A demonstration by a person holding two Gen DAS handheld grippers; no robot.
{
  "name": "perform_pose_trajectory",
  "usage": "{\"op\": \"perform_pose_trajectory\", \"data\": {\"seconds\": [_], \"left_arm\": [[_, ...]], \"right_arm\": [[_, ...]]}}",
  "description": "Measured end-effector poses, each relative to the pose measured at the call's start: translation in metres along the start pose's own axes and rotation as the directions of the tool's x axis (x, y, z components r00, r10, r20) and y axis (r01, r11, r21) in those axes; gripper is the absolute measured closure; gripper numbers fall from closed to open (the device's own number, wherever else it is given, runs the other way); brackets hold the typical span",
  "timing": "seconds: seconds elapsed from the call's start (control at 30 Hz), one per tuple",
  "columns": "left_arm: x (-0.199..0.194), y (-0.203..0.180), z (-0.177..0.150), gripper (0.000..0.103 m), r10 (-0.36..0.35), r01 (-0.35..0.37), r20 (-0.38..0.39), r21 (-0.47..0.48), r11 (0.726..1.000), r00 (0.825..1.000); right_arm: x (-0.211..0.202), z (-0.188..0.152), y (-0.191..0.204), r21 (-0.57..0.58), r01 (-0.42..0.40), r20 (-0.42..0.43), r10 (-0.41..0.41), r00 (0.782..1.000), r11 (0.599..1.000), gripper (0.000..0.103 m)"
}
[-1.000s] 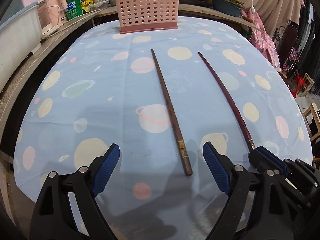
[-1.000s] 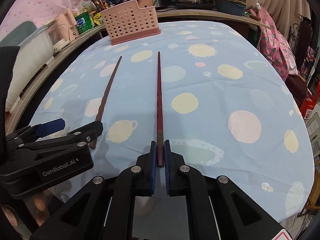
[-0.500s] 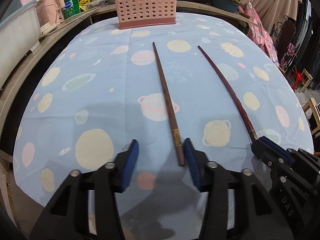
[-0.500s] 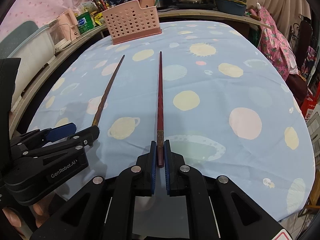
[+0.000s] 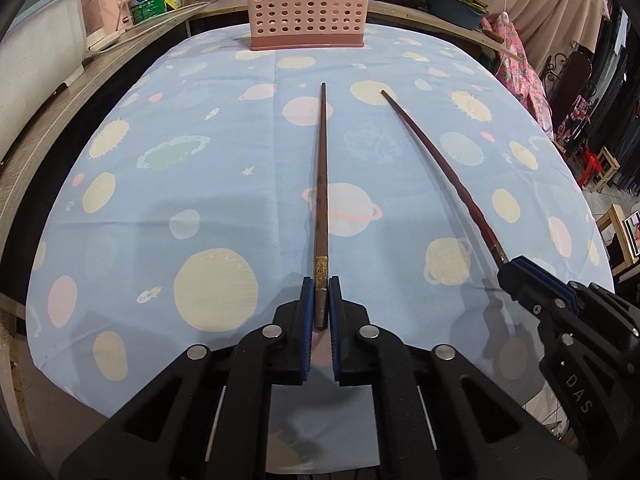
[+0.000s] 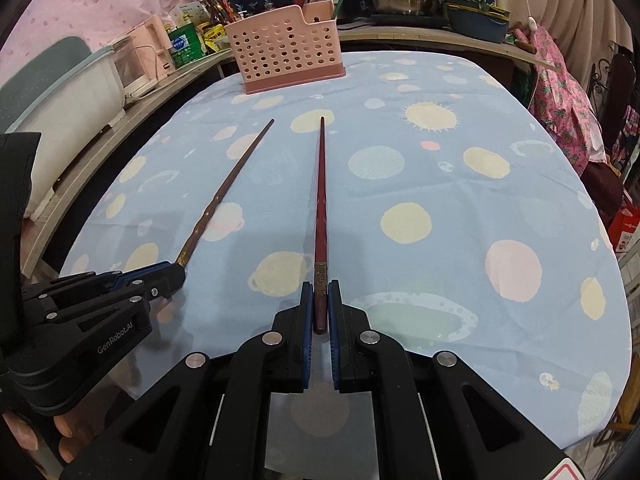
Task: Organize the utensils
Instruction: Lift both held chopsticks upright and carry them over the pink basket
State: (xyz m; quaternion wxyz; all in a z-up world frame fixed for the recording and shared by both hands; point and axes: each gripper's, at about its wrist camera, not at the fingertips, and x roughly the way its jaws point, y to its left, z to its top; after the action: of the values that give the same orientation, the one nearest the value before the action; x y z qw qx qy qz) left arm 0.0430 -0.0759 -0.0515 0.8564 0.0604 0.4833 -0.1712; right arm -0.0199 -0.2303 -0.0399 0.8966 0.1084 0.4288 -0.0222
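The left gripper (image 5: pixel 321 300) and right gripper (image 6: pixel 320 304) are each clamped on a chopstick butt — the brown chopstick (image 5: pixel 321 184) and red chopstick (image 6: pixel 320 200) are best lifted level, tips kept ahead toward the pink basket (image 6: pixel 286 54).

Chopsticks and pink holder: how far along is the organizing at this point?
Done: nothing placed yet; neither chopstick is in the pink holder at the table's far end. In hand: the left tongs are shut on the thick end of the brown chopstick, and the right tongs on the red chopstick; both chopsticks point toward the holder over the blue tablecloth. Left: carry both over and drop them into the holder.
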Motion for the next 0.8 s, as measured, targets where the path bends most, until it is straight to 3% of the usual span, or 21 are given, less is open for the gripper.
{"op": "perform_pose_trajectory", "data": {"seconds": [0.43, 0.8], "left_arm": [[-0.046, 0.016, 0.027, 0.096, -0.042, 0.046, 0.092, -0.048, 0.998, 0.995], [-0.093, 0.026, 0.089, 0.096, -0.049, 0.067, 0.233, -0.07, 0.995, 0.971]], "right_arm": [[-0.03, 0.037, 0.0, 0.02, -0.032, 0.093, 0.03, 0.995, 0.999, 0.096], [-0.065, 0.101, -0.005, 0.051, -0.082, 0.227, 0.068, 0.971, 0.995, 0.096]]}}
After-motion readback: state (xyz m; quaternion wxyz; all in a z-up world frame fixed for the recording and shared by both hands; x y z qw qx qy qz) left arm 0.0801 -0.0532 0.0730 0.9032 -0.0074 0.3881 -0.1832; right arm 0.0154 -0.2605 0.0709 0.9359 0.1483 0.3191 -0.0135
